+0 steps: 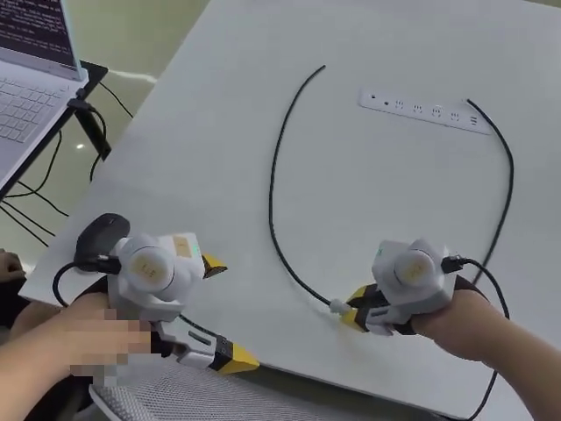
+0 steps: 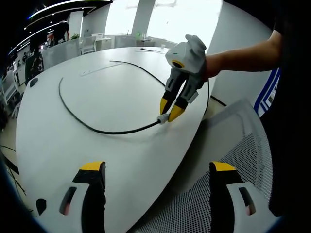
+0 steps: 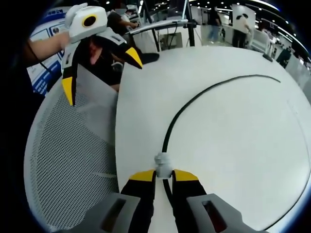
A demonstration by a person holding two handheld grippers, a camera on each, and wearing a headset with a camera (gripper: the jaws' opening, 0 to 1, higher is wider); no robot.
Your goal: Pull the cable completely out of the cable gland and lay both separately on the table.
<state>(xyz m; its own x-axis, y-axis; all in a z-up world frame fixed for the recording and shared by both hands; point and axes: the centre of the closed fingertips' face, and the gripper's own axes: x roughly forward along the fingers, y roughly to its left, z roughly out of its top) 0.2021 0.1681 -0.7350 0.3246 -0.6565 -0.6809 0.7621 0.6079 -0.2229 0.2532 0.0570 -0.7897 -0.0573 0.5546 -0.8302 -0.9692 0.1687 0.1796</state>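
Observation:
A long black cable [image 1: 273, 167] curves across the white table [image 1: 377, 202] and ends in a small white cable gland [image 1: 337, 307] near the front edge. My right gripper [image 1: 353, 309] is shut on the gland, which sits at its yellow tips [image 3: 164, 175] with the cable [image 3: 194, 102] running away from it. From the left gripper view, the right gripper [image 2: 170, 110] pinches the gland [image 2: 163, 118] just above the table edge. My left gripper [image 1: 225, 311] is open and holds nothing, off the table's front left edge; its jaws [image 2: 156, 167] stand wide apart.
A white power strip [image 1: 425, 111] lies at the back right, its black cord [image 1: 507, 175] curving toward the front edge. A laptop [image 1: 31, 61] stands on a side stand at the left. A black object [image 1: 101, 235] rests at the left edge. A mesh chair [image 1: 175, 399] is below.

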